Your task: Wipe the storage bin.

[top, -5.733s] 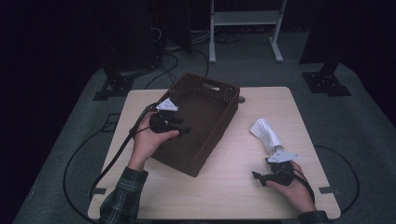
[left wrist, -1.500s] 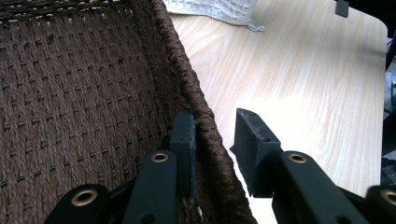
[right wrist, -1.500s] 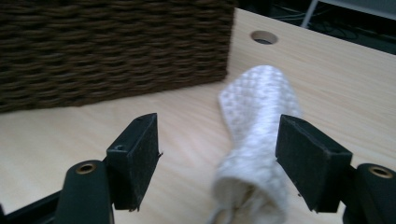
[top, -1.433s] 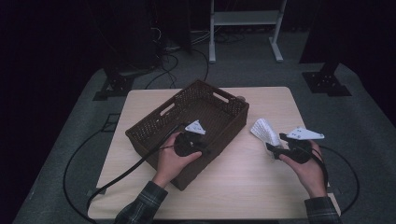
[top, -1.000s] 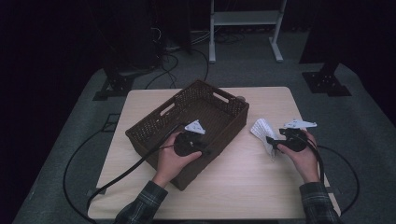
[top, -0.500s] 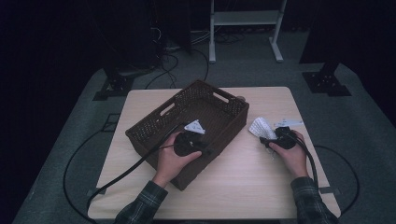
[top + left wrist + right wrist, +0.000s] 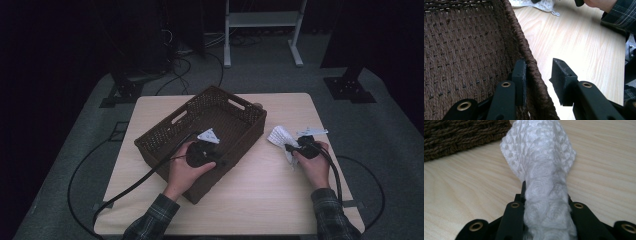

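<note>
Jaws just closed, the right gripper (image 7: 545,220) pinches a white lace cloth (image 7: 541,165) on the worktop (image 7: 260,185), just right of the wicker basket (image 7: 165,137); the left gripper (image 7: 537,80), jaws part-open, straddles the basket's near rim.

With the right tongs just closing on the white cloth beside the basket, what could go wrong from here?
The right tongs have just been closing on the white lace cloth, bunched between the jaws; the loose end could drag on the table or snag the woven basket rim. The left tongs straddle the rim with one pad apart, so the basket might shift.
</note>
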`<move>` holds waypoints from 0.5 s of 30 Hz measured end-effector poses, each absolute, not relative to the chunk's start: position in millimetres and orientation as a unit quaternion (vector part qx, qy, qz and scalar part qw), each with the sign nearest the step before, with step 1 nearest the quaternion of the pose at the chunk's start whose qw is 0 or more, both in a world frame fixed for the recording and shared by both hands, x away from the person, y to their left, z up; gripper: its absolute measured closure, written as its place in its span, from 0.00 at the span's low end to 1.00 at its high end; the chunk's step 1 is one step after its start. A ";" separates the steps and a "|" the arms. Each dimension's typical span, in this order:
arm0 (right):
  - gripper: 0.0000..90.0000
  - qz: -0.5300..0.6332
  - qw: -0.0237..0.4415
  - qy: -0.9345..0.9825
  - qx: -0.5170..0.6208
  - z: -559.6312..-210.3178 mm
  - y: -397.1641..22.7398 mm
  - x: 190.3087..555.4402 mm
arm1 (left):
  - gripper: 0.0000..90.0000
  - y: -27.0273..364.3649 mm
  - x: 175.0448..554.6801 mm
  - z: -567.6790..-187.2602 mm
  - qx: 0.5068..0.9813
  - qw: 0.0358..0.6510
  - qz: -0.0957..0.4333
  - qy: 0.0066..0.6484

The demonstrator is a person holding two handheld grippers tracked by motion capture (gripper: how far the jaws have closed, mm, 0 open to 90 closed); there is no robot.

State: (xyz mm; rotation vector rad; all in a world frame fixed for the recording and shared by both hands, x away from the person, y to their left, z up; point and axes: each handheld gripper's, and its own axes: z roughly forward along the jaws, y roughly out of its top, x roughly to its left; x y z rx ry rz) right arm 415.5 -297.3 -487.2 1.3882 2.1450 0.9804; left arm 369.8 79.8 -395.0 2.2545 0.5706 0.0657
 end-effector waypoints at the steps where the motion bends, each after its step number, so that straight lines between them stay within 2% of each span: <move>1: 0.83 0.351 0.198 0.767 0.499 -486.7 -298.8 415.9 | 0.72 79.8 369.8 -395.0 0.890 0.396 0.026 0.225; 15: 0.84 0.363 0.207 0.764 0.491 -467.4 -302.9 405.7 | 0.72 79.8 369.7 -395.0 0.890 0.396 0.026 0.225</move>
